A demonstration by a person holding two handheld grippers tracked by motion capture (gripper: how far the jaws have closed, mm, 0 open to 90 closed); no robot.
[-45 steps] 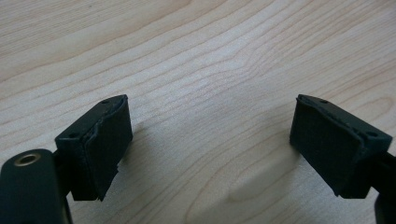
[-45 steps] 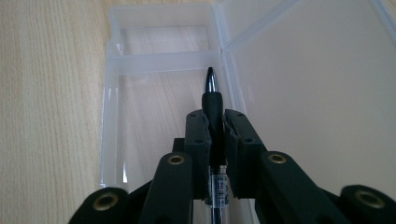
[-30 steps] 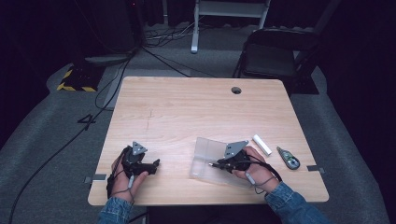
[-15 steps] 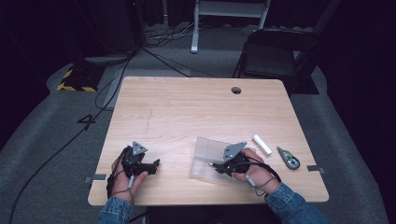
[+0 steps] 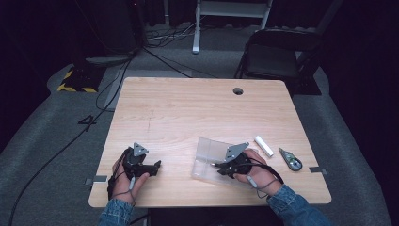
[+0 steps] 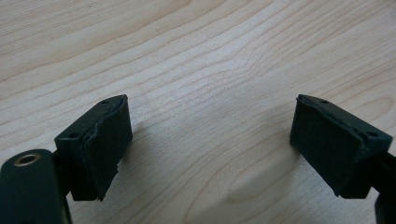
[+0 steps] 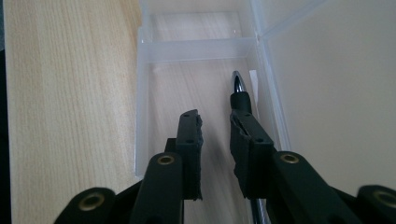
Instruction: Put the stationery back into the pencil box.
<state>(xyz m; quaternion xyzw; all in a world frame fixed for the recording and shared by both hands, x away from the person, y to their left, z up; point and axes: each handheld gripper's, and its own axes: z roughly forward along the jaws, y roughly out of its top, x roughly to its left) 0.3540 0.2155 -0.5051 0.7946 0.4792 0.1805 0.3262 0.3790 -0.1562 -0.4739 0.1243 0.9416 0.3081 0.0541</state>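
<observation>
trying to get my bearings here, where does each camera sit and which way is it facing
High view: above the person's side, looking forward and down on the wooden table; both forearms, left gripper and right gripper show.
Left gripper view: on the left gripper, facing bare wood; its jaws stand wide apart.
Right gripper view: on the right gripper, looking into the clear plastic case at a black and silver pen; jaws slightly apart.
Shared: high and right gripper views both show the case.
</observation>
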